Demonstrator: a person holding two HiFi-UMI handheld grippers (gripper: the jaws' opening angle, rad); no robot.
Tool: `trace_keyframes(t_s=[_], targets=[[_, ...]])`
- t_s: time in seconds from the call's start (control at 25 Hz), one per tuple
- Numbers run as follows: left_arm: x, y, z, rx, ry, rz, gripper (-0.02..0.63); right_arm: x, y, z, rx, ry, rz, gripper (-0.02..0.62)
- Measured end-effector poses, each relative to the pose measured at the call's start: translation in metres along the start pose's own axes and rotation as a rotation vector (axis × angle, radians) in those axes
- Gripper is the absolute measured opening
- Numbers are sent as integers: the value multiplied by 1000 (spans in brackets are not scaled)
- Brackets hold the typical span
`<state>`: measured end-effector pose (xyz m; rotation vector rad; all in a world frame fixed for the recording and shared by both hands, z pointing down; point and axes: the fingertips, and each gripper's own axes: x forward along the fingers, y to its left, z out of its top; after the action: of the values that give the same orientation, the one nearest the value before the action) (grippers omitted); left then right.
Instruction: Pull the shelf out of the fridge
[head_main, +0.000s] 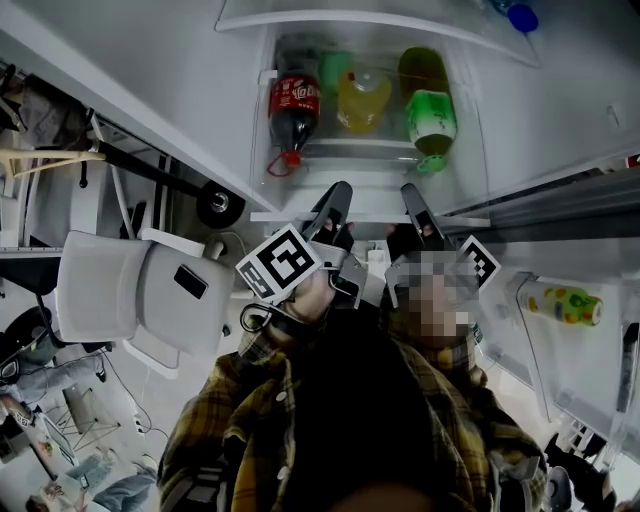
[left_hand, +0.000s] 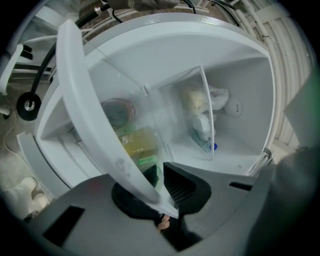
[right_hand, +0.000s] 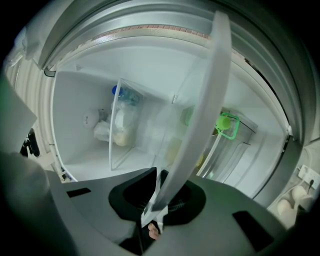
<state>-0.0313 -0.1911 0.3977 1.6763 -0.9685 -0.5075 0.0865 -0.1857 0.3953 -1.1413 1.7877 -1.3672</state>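
Both my jaws are clenched on the white front rim of the shelf (left_hand: 87, 110). In each gripper view the strip runs straight between the pads, with my left gripper (left_hand: 162, 194) and my right gripper (right_hand: 157, 201) near each other toward the middle of that rim. The shelf sits level in the open fridge (head_main: 560, 100), its rim at the mouth of the compartment, and behind the rim lie a cola bottle (head_main: 294, 105), a yellow bottle (head_main: 363, 98) and a green bottle (head_main: 430, 115), side by side with their caps toward me.
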Motion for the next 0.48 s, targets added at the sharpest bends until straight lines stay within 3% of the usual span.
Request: trace_keyframes(t_s=[0.48], targets=[[-7,-2,-3,-1,9,-7,52,-5,3,-3,-10,5,3,48]])
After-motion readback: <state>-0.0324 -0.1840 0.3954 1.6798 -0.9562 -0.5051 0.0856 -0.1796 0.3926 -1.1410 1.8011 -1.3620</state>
